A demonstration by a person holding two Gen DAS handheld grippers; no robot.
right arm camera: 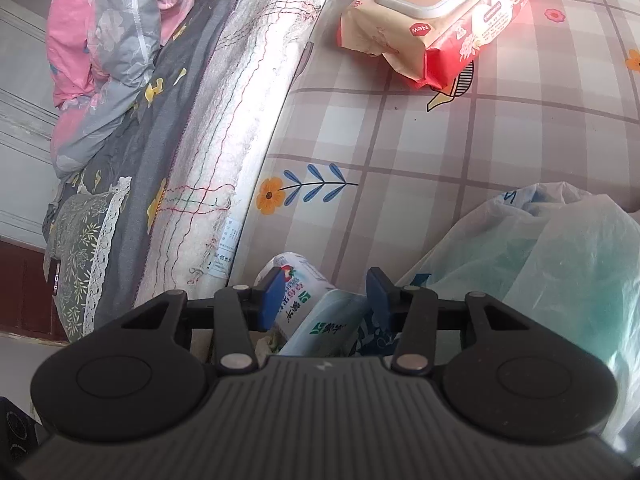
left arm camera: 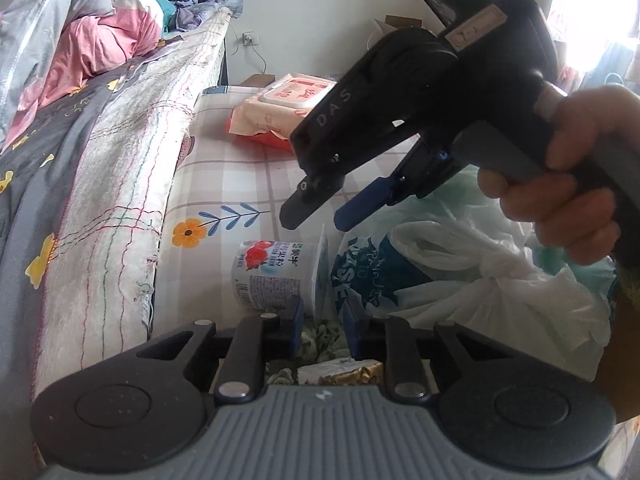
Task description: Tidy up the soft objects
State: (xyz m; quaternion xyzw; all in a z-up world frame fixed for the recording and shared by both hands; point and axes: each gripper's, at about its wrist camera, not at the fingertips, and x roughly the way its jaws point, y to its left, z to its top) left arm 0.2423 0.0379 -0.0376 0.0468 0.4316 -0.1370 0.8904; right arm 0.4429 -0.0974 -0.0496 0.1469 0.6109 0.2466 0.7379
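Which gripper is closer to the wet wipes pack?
Right. The right gripper hangs above the checked cloth just short of the wet wipes pack; the left gripper sits further back, behind the yogurt cup.

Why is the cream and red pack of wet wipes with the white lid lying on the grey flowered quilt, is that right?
Not quite. The cream and red pack of wet wipes lies on the checked flower-print sheet, beside the grey flowered quilt, not on it. The right wrist view shows this.

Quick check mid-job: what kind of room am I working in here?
Most likely a bedroom in a home. A bed with a rumpled pink and grey quilt runs beside a table under a flowered check cloth, which holds a pack of wet wipes.
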